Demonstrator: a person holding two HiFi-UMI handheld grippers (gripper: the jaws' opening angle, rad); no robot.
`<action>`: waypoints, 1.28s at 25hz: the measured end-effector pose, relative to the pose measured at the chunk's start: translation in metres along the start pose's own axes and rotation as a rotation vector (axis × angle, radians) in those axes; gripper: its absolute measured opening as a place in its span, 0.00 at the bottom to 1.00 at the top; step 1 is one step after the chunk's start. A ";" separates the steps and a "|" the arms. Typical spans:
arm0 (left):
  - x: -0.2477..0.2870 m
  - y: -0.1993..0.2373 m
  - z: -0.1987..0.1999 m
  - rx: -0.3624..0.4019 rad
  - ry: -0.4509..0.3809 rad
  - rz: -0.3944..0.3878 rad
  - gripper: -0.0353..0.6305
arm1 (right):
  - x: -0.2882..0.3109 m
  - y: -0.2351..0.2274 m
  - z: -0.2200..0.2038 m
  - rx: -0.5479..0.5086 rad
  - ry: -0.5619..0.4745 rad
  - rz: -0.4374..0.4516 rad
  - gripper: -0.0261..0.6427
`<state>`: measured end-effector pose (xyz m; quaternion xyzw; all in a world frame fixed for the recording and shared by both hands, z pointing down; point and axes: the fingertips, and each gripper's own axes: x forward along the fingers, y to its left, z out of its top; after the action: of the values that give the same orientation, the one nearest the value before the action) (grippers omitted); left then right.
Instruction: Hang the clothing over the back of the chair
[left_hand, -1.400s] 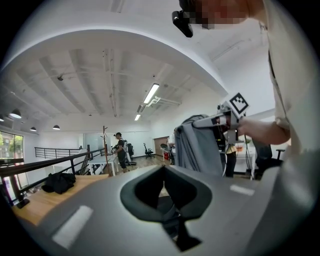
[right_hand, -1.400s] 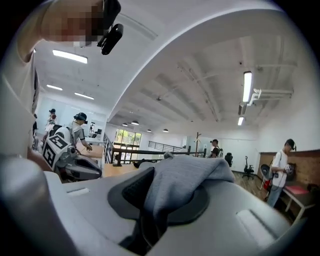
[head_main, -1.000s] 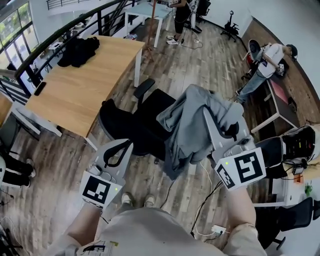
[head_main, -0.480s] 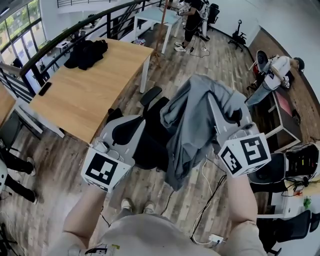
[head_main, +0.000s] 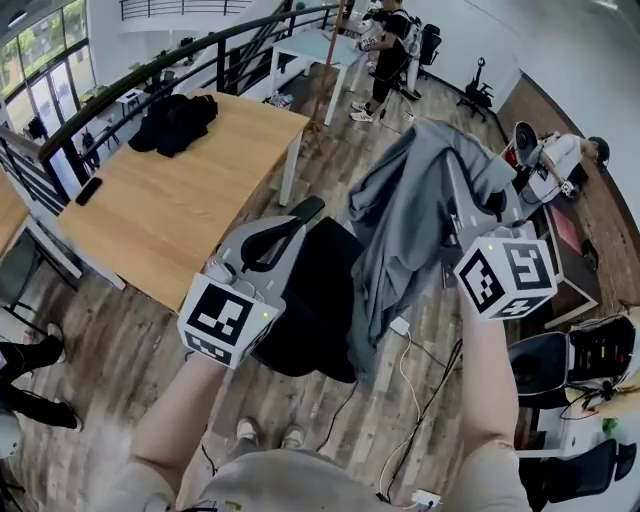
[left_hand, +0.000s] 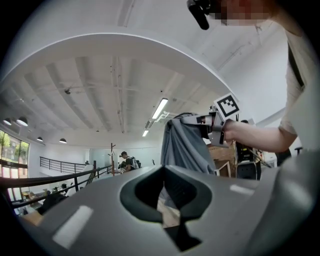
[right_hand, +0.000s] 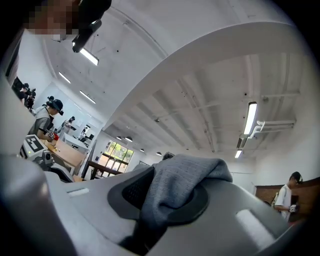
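Note:
A grey garment (head_main: 400, 230) hangs in long folds above the seat of a black office chair (head_main: 310, 300). My right gripper (head_main: 458, 172) is raised at the right, shut on the garment's top edge, and its tips are buried in the cloth. In the right gripper view the knit fabric (right_hand: 180, 185) bulges out between the closed jaws of the right gripper (right_hand: 165, 202). My left gripper (head_main: 288, 228) is shut with nothing in it and hovers left of the garment, over the chair's armrest (head_main: 306, 211). The left gripper (left_hand: 167, 200) looks towards the hanging garment (left_hand: 182, 145).
A wooden table (head_main: 170, 215) stands to the left with dark clothing (head_main: 175, 120) and a phone (head_main: 88, 190) on it. Behind it runs a black railing (head_main: 150, 65). Cables (head_main: 420, 370) trail on the floor. People (head_main: 395, 40) stand at the back, one (head_main: 545, 150) at the right.
Both grippers have risen and moved forward. The garment has been lifted higher and now hangs above the chair. The left gripper has come up beside it.

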<state>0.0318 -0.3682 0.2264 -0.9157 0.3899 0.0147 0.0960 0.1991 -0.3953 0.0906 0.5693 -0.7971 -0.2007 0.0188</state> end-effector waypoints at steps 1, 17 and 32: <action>0.006 0.005 0.000 0.008 0.002 0.001 0.05 | 0.007 -0.002 0.000 0.000 -0.004 -0.010 0.14; 0.022 0.044 -0.075 -0.006 0.130 0.031 0.05 | 0.049 0.095 -0.128 0.091 0.187 0.132 0.14; -0.044 0.039 -0.156 -0.037 0.299 0.099 0.05 | 0.004 0.200 -0.216 0.185 0.349 0.268 0.14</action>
<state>-0.0346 -0.3924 0.3779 -0.8890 0.4441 -0.1101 0.0190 0.0736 -0.4090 0.3562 0.4838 -0.8651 -0.0209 0.1306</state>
